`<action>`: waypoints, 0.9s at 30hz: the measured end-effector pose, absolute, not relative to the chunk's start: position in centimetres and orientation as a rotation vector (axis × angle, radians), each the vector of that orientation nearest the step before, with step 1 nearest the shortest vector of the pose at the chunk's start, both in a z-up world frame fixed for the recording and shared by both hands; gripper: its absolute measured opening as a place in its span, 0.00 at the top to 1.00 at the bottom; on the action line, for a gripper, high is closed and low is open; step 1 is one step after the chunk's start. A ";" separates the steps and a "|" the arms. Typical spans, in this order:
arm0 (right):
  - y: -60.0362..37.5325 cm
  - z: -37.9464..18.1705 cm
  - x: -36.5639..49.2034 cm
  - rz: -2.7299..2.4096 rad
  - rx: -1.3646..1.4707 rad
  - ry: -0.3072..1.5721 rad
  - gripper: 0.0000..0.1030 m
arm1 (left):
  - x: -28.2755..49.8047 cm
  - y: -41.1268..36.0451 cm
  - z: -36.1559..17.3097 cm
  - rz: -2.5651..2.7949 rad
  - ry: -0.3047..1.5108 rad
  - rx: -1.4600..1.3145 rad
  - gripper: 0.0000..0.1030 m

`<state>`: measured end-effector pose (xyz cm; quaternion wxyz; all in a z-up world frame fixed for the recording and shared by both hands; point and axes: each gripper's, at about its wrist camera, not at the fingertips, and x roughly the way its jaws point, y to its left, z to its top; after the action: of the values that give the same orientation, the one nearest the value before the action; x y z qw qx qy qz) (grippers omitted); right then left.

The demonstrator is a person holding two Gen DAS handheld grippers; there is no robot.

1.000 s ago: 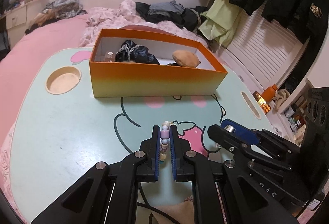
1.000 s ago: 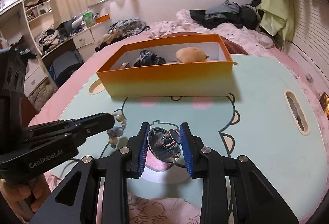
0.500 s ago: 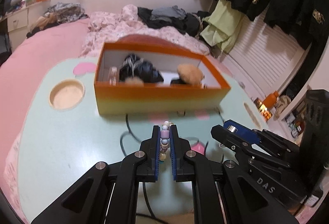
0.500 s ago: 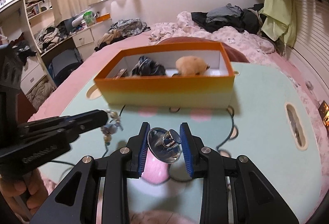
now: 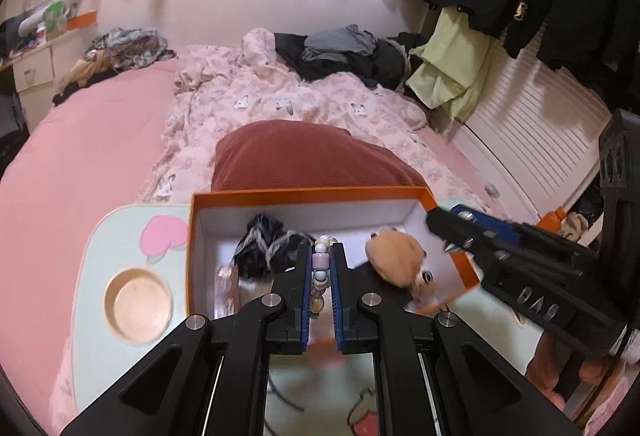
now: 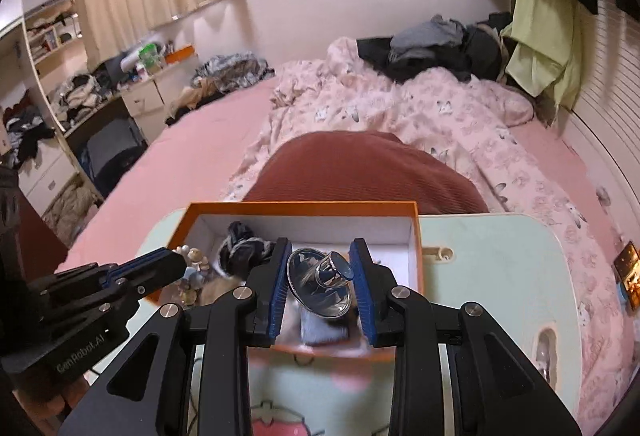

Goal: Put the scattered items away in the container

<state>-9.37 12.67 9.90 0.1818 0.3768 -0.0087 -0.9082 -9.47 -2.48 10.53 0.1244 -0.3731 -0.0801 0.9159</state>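
Observation:
My left gripper (image 5: 320, 268) is shut on a bead bracelet (image 5: 321, 262) of pastel beads and holds it above the orange box (image 5: 308, 194). My right gripper (image 6: 320, 276) is shut on a shiny metal sink plug (image 6: 322, 282) and holds it over the right half of the same box (image 6: 304, 207). Inside the box lie a black and white cloth bundle (image 5: 268, 246) and a tan plush toy (image 5: 400, 260). The right gripper shows in the left wrist view (image 5: 448, 232) over the box's right end. The left gripper and its beads show in the right wrist view (image 6: 176, 264).
The box stands on a mint green lap table (image 6: 500, 264) with a round cup hole (image 5: 136, 306) at the left and a slot (image 6: 546, 352) at the right. A red cushion (image 5: 304, 159) and a pink bed (image 5: 80, 155) lie behind.
Both grippers have moved forward and up from over the table top to above the box, each still holding its item.

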 end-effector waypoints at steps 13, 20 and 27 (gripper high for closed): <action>13.7 8.4 -11.5 -2.490 1.121 -0.155 0.43 | -10.7 -4.3 8.9 2.698 -0.398 -1.046 0.32; 13.5 9.5 -10.0 -2.573 1.079 -0.090 0.36 | -8.9 -4.2 9.1 2.760 -0.290 -1.057 0.29; 12.1 9.3 -5.3 -2.624 1.025 0.132 0.36 | -5.2 -4.0 9.0 2.736 -0.217 -1.056 0.19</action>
<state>-5.28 12.07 9.30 0.1602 0.3587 0.0463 -0.9184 -5.21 -4.03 9.02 0.1003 -0.3571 -0.0734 0.9257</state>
